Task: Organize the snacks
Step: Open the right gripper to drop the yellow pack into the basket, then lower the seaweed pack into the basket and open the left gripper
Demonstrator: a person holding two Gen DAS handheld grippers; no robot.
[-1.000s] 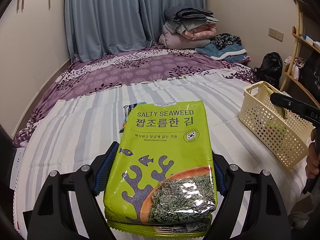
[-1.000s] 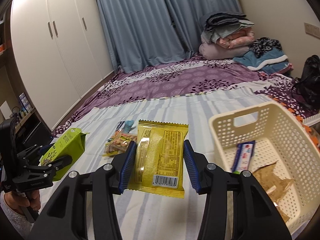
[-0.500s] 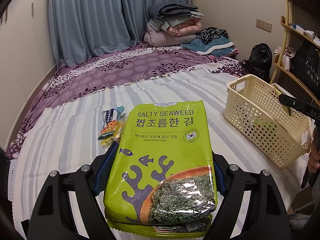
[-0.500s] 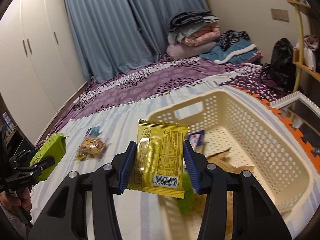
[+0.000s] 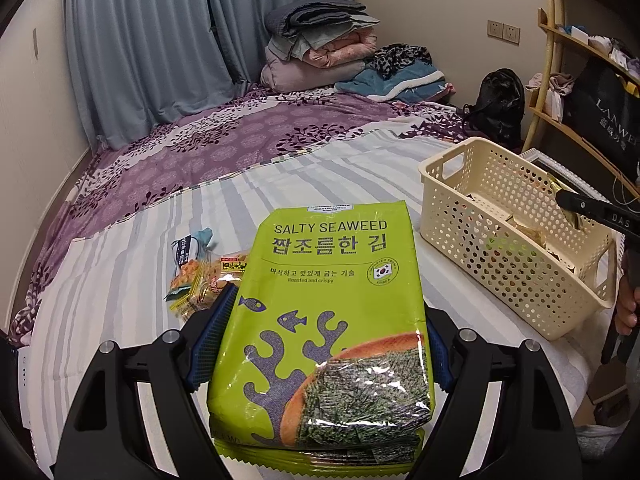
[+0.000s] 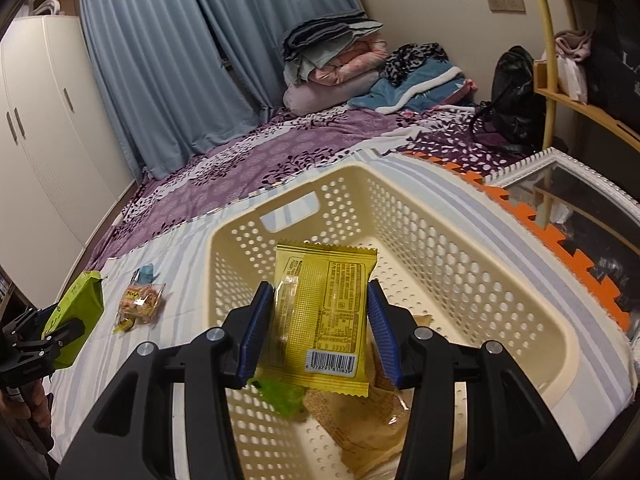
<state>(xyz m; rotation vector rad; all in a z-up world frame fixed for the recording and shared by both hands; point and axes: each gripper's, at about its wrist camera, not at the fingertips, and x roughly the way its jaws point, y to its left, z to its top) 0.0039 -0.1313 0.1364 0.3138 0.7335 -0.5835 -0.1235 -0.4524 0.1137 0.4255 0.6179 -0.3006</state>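
Gripping a yellow barcoded packet (image 6: 320,316), right claw (image 6: 320,332) overhangs basket (image 6: 460,248).

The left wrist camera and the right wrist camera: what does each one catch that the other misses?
Only the left wrist view shows the printed front of the seaweed pack, clamped in the left gripper, and the basket from outside.

Only the right wrist view shows the white wardrobe, the framed mirror, and the yellow packet, clamped in the right gripper and hanging over the basket's inside.

Both show the basket, the loose snack bags on the striped sheet, the blue curtains and folded bedding.
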